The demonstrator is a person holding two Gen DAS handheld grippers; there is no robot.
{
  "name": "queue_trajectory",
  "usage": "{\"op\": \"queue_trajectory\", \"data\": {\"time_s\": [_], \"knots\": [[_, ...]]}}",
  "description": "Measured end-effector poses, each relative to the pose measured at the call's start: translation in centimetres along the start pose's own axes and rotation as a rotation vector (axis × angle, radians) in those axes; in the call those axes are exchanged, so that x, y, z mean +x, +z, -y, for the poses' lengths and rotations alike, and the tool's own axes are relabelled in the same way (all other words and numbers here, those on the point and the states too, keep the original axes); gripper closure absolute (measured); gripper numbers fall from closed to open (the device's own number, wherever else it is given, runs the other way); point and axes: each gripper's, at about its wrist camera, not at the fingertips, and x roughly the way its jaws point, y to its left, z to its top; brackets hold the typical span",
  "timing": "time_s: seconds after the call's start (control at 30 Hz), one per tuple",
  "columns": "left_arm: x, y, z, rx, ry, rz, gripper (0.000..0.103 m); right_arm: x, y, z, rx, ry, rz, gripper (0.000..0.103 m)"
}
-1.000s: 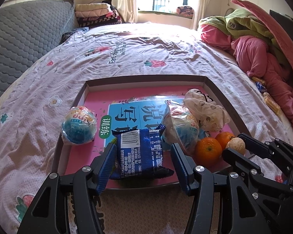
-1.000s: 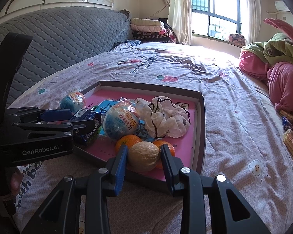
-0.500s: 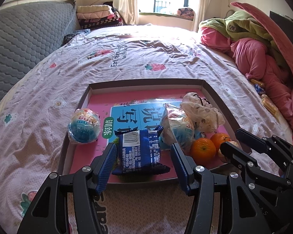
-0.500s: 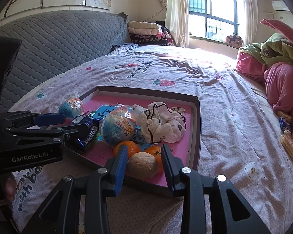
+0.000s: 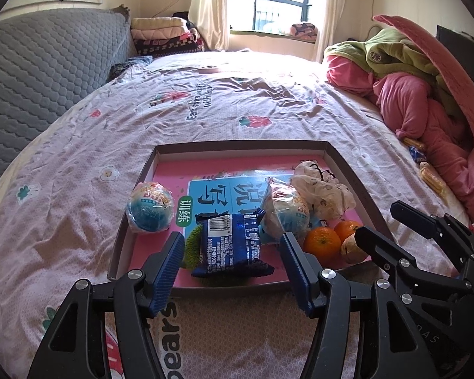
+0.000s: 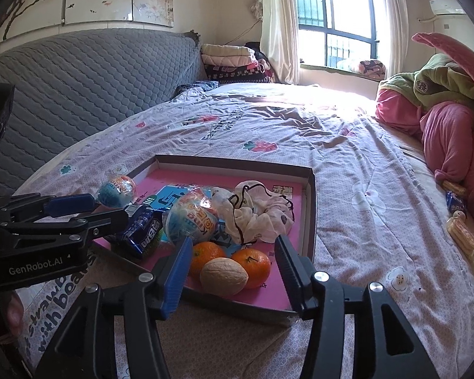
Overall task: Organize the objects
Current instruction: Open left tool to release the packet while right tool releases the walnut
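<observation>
Nearest the cameras, the left gripper (image 5: 232,249) hung with its fingers spread wide and empty over the near edge of the tray (image 5: 237,147), the blue snack packet (image 5: 232,243) lying flat in the tray between and just beyond its tips. The right gripper (image 6: 233,254) was likewise spread and pinching nothing, with the walnut (image 6: 223,276) resting in the tray's near corner between its fingers, touching neither as far as could be seen.

Just behind the walnut sat two oranges (image 6: 251,267), touching it. Beyond them lay a wrapped ball toy (image 6: 191,219) and a crumpled white cloth pouch (image 6: 256,211); a second wrapped ball (image 5: 150,207) sat near the tray's left wall.

Most of the things looked gathered in the tray already, so the sorting seemed well along. Farther off on the bedspread (image 5: 205,107), beside the pink bedding (image 6: 455,145), a few small snack packets (image 6: 456,203) lay outside the tray, possibly left to collect.
</observation>
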Motion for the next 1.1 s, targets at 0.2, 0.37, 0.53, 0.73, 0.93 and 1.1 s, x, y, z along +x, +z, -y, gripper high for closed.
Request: {"op": "queue_trajectory", "data": {"time_s": [0.2,0.37,0.53,0.73,0.93,1.1], "knots": [[-1.1,-0.3,-0.6,-0.020,-0.011,0.004,0.035,-1.1,0.1,-0.8,0.005,-0.044,0.023,0.039],[-2.4,-0.7,-0.9,-0.021,0.010,0.026,0.030,-1.8,0.4,-1.5,0.009,-0.074,0.026,0.038],[-4.0,-0.9,-1.3,-0.016,0.035,0.056,0.029,-3.3,0.8,-2.5,0.032,-0.076,0.047,0.030],[-5.8,-1.3,-2.2,-0.042,0.024,0.080,0.026,-4.4,0.5,-3.9,0.018,-0.099,0.039,0.024],[-7.1,-2.2,-2.9,-0.054,0.030,0.101,0.026,-5.6,0.0,-4.5,0.049,-0.110,0.044,0.023],[-7.5,-3.2,-3.0,-0.036,0.043,0.090,0.026,-6.1,-0.6,-5.1,0.041,-0.148,0.043,0.015]]}}
